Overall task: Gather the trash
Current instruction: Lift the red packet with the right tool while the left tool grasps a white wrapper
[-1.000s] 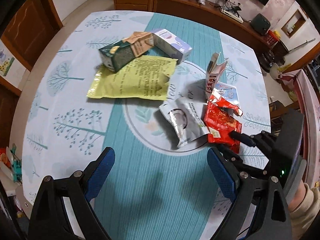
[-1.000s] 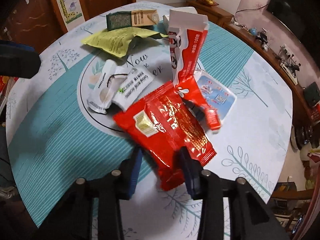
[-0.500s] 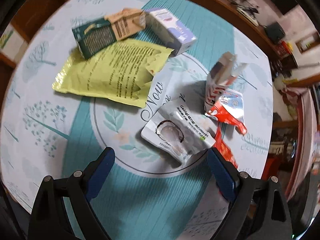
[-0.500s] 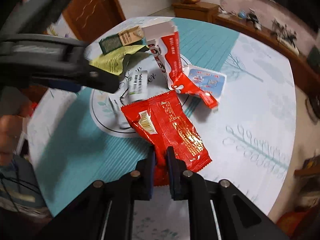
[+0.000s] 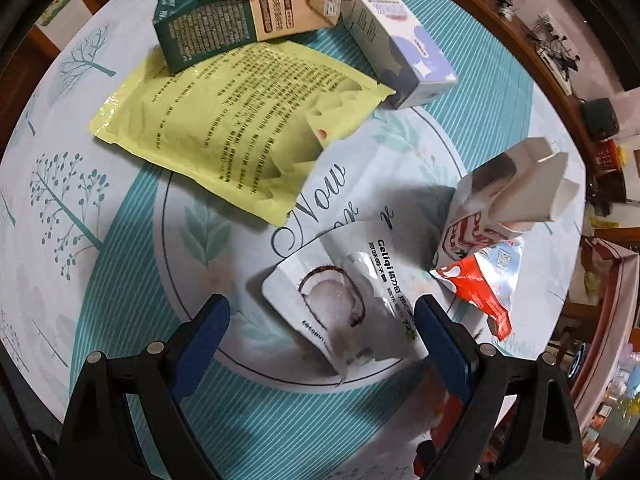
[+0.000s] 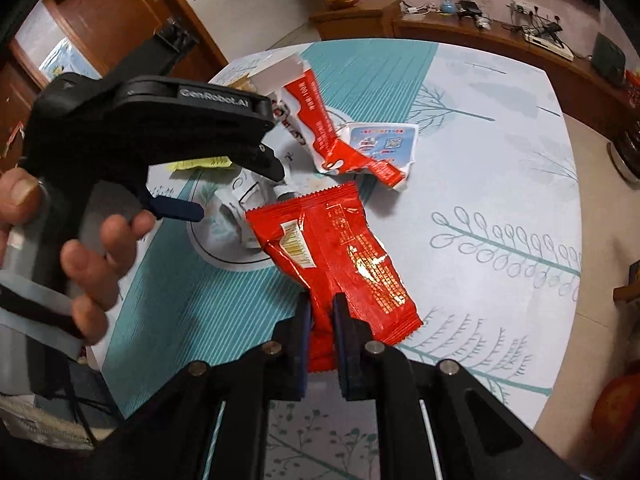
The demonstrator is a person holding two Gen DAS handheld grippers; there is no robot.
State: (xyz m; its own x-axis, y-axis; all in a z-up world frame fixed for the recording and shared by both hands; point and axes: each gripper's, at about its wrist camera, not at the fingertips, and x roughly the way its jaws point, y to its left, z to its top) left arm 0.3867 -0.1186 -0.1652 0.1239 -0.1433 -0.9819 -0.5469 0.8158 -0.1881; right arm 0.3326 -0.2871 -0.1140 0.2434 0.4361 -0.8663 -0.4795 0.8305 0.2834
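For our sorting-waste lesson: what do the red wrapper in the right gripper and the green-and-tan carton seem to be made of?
red wrapper: probably thin plastic or foil film, glossy; it shows bright glare, crinkles and a serrated end seal.
green-and-tan carton: looks like printed paperboard, matte; it has sharp folds and a crushed, creased end.

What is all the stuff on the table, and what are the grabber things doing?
table: one, round, white and teal cloth with tree prints.
yellow-green pouch: one, lying flat, far left.
green and tan carton: one, on its side, overlapping the pouch's far edge.
white and purple box: one, on its side, right of the carton.
white coconut packet: one, crumpled, table middle.
red and white carton: one, opened top, right.
pale blue packet: one, flat beside that carton.
red wrapper: one, shiny, pinched at its near end.
left gripper: one, black with blue pads, open around the coconut packet.
right gripper: one, black, shut on the red wrapper.
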